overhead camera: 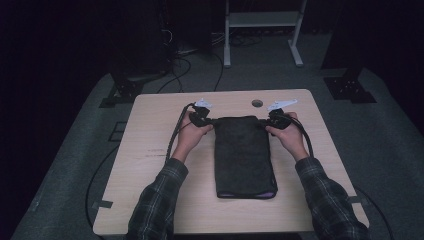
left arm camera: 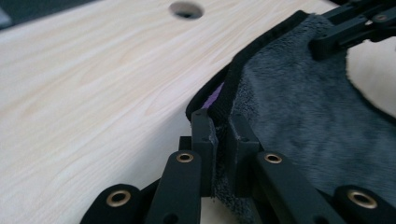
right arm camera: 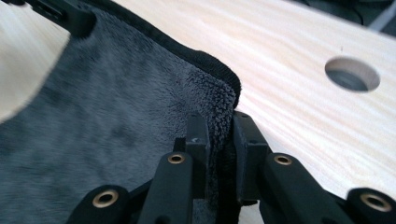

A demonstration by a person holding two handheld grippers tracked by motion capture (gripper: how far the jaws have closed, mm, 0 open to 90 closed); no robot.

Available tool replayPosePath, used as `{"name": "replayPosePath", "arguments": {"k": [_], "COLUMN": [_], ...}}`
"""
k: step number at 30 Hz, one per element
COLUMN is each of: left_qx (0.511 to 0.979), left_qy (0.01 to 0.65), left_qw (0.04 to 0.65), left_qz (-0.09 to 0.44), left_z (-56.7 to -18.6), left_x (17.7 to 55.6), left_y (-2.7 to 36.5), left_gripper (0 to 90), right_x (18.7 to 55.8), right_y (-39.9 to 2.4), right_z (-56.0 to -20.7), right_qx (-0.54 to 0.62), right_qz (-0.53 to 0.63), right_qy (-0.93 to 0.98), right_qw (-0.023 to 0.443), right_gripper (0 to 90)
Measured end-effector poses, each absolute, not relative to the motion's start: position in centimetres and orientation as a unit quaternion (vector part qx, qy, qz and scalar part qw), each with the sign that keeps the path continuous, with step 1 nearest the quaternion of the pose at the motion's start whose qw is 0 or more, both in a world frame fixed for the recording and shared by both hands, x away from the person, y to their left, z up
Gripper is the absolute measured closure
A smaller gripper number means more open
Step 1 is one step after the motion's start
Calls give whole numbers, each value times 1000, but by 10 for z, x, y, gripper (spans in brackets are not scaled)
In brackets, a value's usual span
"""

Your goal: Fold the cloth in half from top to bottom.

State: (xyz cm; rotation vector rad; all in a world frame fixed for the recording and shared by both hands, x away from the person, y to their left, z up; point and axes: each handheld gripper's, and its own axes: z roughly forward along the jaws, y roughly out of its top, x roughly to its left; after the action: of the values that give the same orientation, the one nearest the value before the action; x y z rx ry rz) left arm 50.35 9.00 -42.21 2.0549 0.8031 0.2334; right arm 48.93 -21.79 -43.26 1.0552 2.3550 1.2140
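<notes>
A dark grey towel point(overhead camera: 245, 157) lies folded lengthwise on the middle of the wooden table point(overhead camera: 150, 170), its near end toward the person and its far end raised a little at both corners. The left gripper point(overhead camera: 204, 120) pinches the far left corner; in the left gripper view its two black jaws are pressed together on the plush cloth point(left arm camera: 299, 112) right at the black hem, with a sliver of purple lining point(left arm camera: 214, 98) peeking out beside them. The right gripper point(overhead camera: 272, 121) pinches the far right corner the same way, its jaws clamped on the fuzzy edge point(right arm camera: 205, 93) in its own view. Each gripper view also catches the other gripper holding the opposite corner across the cloth.

No brand, label or writing can be read on the towel, the grippers or the table.

A round hole point(overhead camera: 257, 103) sits in the tabletop just beyond the towel, between the two grippers. Cables point(overhead camera: 175, 135) trail from the grippers over the table. Past the far edge, on the grey floor, stand a white frame point(overhead camera: 262, 35) and dark stands, with loose cords lying around them. Nothing lies on the towel or blocks either corner. The person's plaid sleeves point(overhead camera: 160, 200) reach in from the near edge.
</notes>
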Motion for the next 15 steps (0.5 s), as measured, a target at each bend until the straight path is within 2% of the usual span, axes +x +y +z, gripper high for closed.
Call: {"name": "replayPosePath", "arguments": {"k": [8, 15], "left_qx": [834, 833], "left_qy": [275, 260], "left_qw": [471, 484], "left_qz": [80, 60], "left_z": [-406, -400], "left_x": [477, 452], "left_y": [94, 99], "left_gripper": [836, 837], "right_x": [461, 430], "right_y": [-231, -239], "right_z": [-426, -424], "right_qx": [346, 331], "right_qz": [456, 478], "right_qy": [808, 803], "right_qw": [139, 131], "right_gripper": [778, 778]}}
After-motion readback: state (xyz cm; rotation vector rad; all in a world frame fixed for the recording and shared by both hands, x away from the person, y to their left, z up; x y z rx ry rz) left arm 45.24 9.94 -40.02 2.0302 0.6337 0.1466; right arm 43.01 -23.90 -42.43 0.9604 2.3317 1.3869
